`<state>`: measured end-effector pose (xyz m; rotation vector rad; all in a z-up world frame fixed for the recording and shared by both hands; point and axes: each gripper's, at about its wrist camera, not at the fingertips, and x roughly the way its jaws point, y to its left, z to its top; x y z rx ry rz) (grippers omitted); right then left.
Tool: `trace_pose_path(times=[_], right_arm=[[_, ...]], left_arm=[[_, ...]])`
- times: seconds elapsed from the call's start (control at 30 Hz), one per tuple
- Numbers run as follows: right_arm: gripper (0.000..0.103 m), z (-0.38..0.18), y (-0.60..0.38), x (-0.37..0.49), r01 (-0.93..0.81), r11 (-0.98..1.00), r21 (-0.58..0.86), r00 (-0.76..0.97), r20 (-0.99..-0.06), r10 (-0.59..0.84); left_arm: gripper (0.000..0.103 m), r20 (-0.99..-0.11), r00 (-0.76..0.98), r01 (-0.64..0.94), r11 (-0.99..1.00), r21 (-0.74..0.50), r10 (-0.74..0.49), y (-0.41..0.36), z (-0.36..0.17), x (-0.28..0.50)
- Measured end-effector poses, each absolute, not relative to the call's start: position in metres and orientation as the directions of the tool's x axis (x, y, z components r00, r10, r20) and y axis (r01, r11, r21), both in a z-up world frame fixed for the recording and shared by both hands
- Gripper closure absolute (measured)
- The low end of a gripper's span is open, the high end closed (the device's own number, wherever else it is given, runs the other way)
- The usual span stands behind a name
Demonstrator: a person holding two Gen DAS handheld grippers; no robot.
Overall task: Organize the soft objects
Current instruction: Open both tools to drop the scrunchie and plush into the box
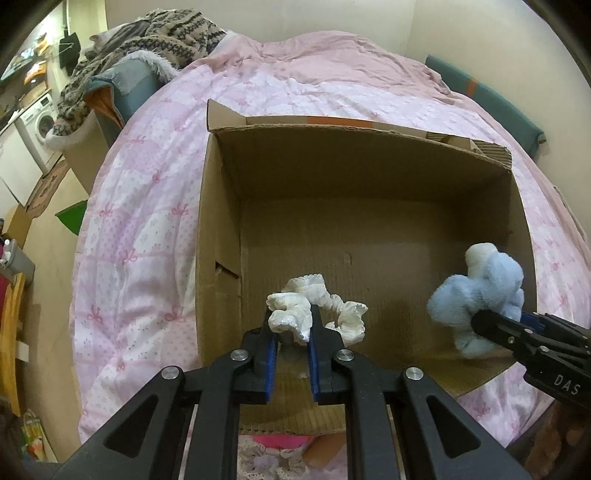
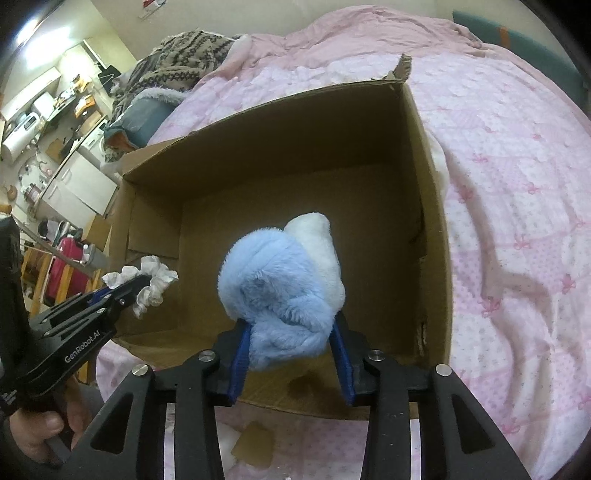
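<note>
An open cardboard box (image 1: 221,221) (image 2: 432,221) stands on the bed. My left gripper (image 1: 290,314) (image 2: 136,284) is shut on a white frilly scrunchie (image 1: 347,317) (image 2: 155,273), held inside the box near its front left wall, just above the floor. My right gripper (image 2: 291,321) (image 1: 480,321) has a fluffy blue-and-white scrunchie (image 2: 280,280) (image 1: 480,288) between its blue pads, which touch its sides. That scrunchie hangs over the right part of the box floor. The rest of the box floor is bare.
A pink patterned quilt (image 1: 147,221) (image 2: 517,221) surrounds the box. A patterned knit blanket (image 1: 166,33) is heaped at the far left of the bed. A washing machine (image 1: 40,122) stands beyond it. Lacy pink fabric (image 1: 273,458) lies before the box. A hand (image 2: 40,432) holds the left gripper.
</note>
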<state>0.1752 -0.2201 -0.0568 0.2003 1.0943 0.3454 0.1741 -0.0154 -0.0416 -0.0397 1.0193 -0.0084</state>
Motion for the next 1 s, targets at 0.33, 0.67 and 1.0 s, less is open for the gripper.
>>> trace_pose_path(times=[0.33,0.67,1.0], right_arm=[[0.045,-0.049,-0.227,0.174,-0.148,0.944,0.294,0.469,-0.820,0.329],[0.028,-0.044,-0.235,0.176,-0.132,0.924,0.358,0.481,-0.793,0.375],[0.019,-0.040,-0.241,0.175,-0.116,0.906,0.407,0.494,-0.768,0.409]], left_arm=[[0.091,-0.848,0.529,-0.015,1.000,-0.024,-0.013,-0.014,-0.042,0.175],[0.091,-0.844,0.535,-0.005,1.000,-0.031,-0.023,-0.016,-0.038,0.173],[0.088,-0.840,0.542,-0.013,0.999,-0.037,-0.024,-0.015,-0.033,0.172]])
